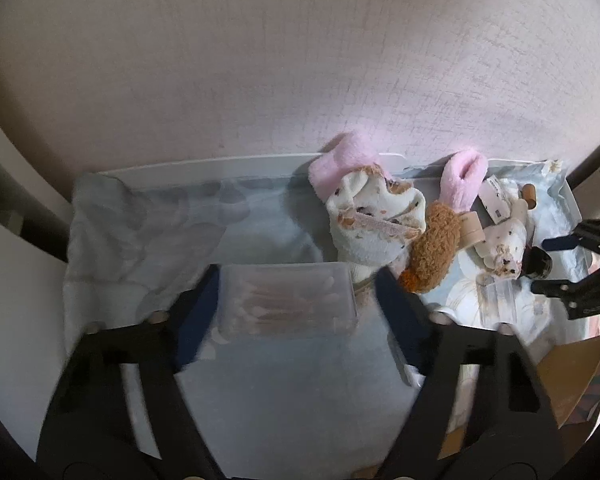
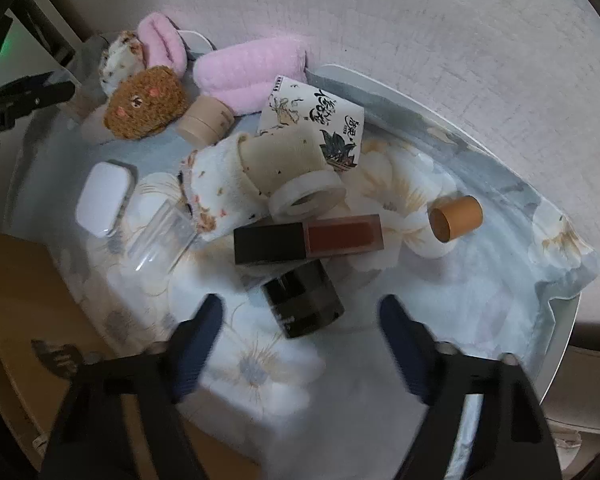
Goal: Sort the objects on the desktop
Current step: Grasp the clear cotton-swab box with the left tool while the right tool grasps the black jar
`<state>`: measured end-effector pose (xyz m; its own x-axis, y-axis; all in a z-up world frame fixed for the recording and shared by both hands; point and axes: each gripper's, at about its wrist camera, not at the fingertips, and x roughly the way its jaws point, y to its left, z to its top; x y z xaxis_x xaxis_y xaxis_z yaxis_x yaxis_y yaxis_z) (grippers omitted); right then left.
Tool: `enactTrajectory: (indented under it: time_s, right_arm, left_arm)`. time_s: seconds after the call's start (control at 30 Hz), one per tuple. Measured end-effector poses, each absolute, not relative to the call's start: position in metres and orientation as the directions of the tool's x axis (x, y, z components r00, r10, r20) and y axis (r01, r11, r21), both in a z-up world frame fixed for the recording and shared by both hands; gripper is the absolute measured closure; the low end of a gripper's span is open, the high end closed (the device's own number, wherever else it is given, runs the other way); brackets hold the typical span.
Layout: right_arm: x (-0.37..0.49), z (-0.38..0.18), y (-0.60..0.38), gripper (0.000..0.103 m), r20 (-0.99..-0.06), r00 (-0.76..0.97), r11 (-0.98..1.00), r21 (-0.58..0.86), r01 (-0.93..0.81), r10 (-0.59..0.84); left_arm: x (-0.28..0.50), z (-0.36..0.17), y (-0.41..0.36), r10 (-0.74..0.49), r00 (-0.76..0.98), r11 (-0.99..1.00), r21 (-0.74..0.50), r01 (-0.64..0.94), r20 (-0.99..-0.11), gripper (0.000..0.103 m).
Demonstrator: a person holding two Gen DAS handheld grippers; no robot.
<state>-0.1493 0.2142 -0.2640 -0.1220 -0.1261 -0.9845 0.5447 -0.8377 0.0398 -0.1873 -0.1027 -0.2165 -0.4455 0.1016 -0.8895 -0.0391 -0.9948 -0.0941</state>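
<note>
My left gripper [image 1: 296,280] is open, its fingers either side of a clear plastic box of cotton swabs [image 1: 288,300] that lies on the cloth. My right gripper [image 2: 300,308] is open just above a dark square jar [image 2: 302,304]. Behind the jar lies a black-capped bottle of reddish liquid [image 2: 308,238]. Around it are a white tape roll [image 2: 306,198], a flowered sock [image 2: 216,196], a printed paper cup [image 2: 316,124], a brown plush [image 2: 146,100], pink slippers [image 2: 248,72], a white case [image 2: 102,198] and a clear box [image 2: 160,238].
A flowered cloth [image 2: 480,280] covers the white table [image 2: 556,352] against a wall. A tan-capped tube [image 2: 454,218] lies at right, a tan jar [image 2: 206,122] by the plush. A cardboard box [image 2: 16,300] stands at the left edge. The right gripper shows in the left view [image 1: 556,264].
</note>
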Motion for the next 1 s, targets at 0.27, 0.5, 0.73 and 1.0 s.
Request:
enactTrajectory:
  time_s: [0.27,0.5,0.73,1.0]
  right_arm:
    - [-0.15,-0.272,0.216,0.065,-0.99,-0.103,-0.852,0.029,0.522,-0.097]
    - [-0.142,-0.245,0.22,0.065,-0.987,-0.118,-0.866,0.038,0.498,-0.111]
    - [-0.117,-0.185,0.215,0.065,-0.966,-0.167,-0.861,0.088,0.501,-0.196]
    - [-0.064,-0.142,0.172,0.065,-0.934,-0.208,-0.807,0.123,0.578,-0.291]
  left_arm:
    - [-0.185,-0.214,-0.114,0.127,-0.442,-0.991,-0.132,-0.02,-0.888,0.047]
    - [-0.166,-0.169,-0.117,0.13,-0.483,-0.991,-0.128,-0.038,-0.866,0.047]
    - [-0.135,-0.114,-0.119,0.132,-0.537,-0.991,-0.128,-0.045,-0.833,0.047]
    - [-0.072,-0.04,-0.098,0.184,-0.562,-0.982,-0.13,-0.135,-0.806,0.047]
